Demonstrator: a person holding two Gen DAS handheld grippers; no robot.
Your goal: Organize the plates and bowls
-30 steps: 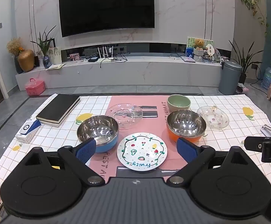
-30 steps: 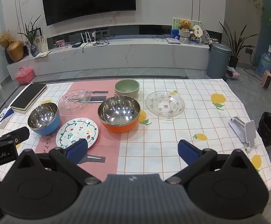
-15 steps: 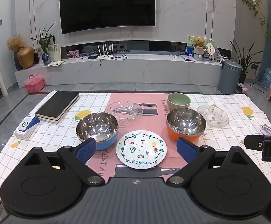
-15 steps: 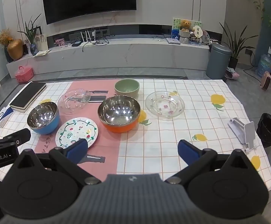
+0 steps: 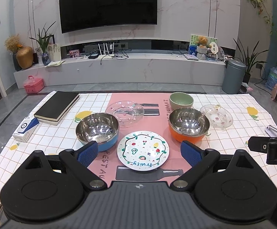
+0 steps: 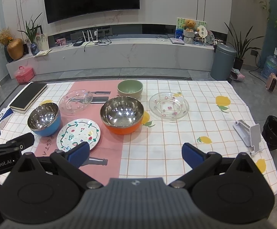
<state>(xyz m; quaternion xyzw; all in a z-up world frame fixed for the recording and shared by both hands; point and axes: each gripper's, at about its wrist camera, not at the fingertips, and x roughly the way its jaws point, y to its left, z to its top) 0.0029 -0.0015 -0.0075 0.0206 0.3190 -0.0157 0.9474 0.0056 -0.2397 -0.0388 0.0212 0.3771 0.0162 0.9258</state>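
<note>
left gripper (image 5: 139, 152) spread, empty | right gripper (image 6: 136, 152) spread, empty | painted plate (image 6: 78, 134) near edge hidden by fingertip (image 6: 80, 150)

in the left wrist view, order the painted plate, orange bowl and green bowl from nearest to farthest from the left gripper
1. painted plate, right between the open fingers of the left gripper
2. orange bowl, beyond it to the right
3. green bowl, behind that, at the far edge
</note>
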